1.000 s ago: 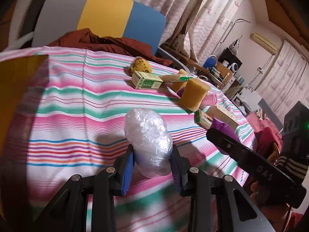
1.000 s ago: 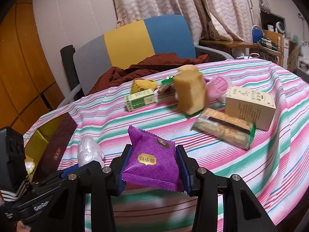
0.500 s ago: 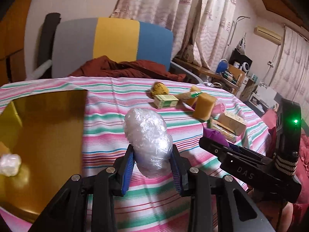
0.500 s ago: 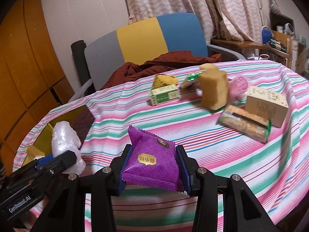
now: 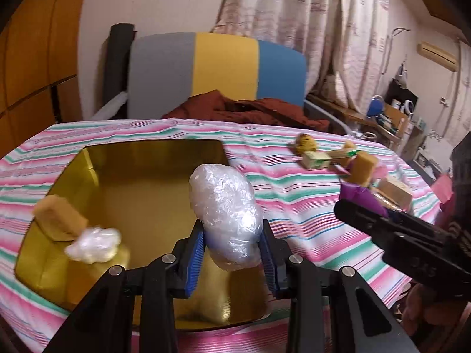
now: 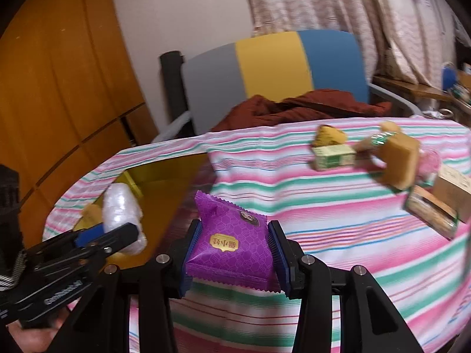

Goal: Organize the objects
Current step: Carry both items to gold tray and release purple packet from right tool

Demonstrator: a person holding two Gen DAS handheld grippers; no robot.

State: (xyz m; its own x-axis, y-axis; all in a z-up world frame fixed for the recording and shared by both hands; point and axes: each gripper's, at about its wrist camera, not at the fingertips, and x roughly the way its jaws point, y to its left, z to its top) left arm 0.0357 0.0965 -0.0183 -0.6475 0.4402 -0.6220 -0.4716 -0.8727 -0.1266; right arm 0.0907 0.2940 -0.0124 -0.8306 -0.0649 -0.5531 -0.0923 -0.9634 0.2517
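Note:
My left gripper [image 5: 232,253] is shut on a clear plastic-wrapped bundle [image 5: 225,214] and holds it above the near right part of a gold tray [image 5: 141,185]. In the tray lie a tan sponge block [image 5: 59,217] and a small white plastic wad [image 5: 94,244]. My right gripper [image 6: 234,254] is shut on a purple snack packet [image 6: 232,244] above the striped tablecloth, just right of the tray [image 6: 164,173]. The left gripper and its bundle [image 6: 122,209] show at the left of the right wrist view.
Further right on the striped cloth [image 5: 282,194] lie a green-white box [image 6: 334,156], a yellow bun [image 6: 328,135], a tan sponge block [image 6: 400,161], a snack bar pack [image 6: 431,209] and a beige carton [image 6: 454,188]. A chair [image 5: 217,70] with a brown garment stands behind the table.
Both grippers have swung left with their loads. The gold tray has come fully under the left gripper, and the clutter of snacks has slid to the right of both views.

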